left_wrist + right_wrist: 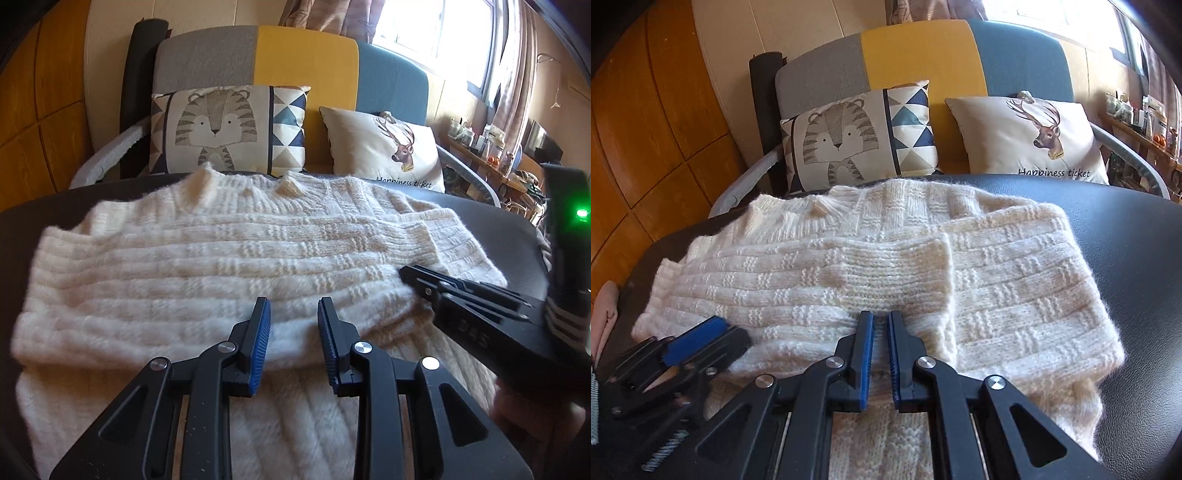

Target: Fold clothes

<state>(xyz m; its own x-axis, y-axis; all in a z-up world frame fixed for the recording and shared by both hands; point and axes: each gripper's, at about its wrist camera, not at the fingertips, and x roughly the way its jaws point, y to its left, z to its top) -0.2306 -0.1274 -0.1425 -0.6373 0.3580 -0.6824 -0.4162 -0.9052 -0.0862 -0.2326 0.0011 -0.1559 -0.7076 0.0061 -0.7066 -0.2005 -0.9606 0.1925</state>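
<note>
A cream knit sweater lies spread on a dark table, collar toward the sofa. One sleeve is folded across the body, its cuff pointing right. My left gripper is open just above the sweater's near fold, with nothing between its blue pads. It also shows at the lower left of the right wrist view. My right gripper has its jaws almost together, and its tips pinch the near edge of the folded sleeve. In the left wrist view the right gripper rests on the sweater at the right.
Behind the table stands a grey, yellow and blue sofa with a tiger cushion and a deer cushion. A cluttered shelf runs along the right wall under the window. Pink cloth lies at the table's left edge.
</note>
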